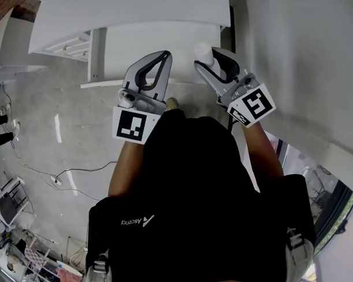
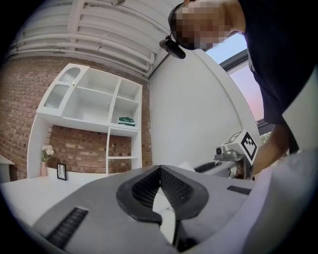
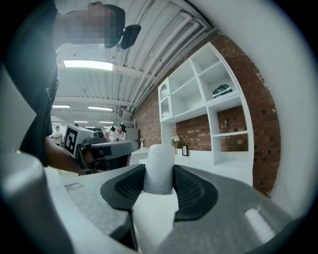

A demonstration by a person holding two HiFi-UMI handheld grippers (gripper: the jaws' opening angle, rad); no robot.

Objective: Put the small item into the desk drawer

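Note:
The small item (image 1: 203,52) is a white cylinder, and my right gripper (image 1: 211,56) is shut on it. In the right gripper view the item (image 3: 160,166) stands upright between the two black pads (image 3: 191,191). My left gripper (image 1: 165,55) is held up beside the right one, its jaws closed tip to tip with nothing between them. Its ribbed pads (image 2: 144,191) meet at their tips in the left gripper view. Both grippers hover in front of the white desk (image 1: 129,17), over its front edge. I cannot make out the drawer for certain.
The person's black shirt (image 1: 192,196) fills the lower head view. A desk leg (image 1: 97,54) stands to the left of the grippers, and cables (image 1: 65,174) lie on the grey floor. A white shelf unit (image 2: 99,114) stands against a brick wall (image 2: 20,94).

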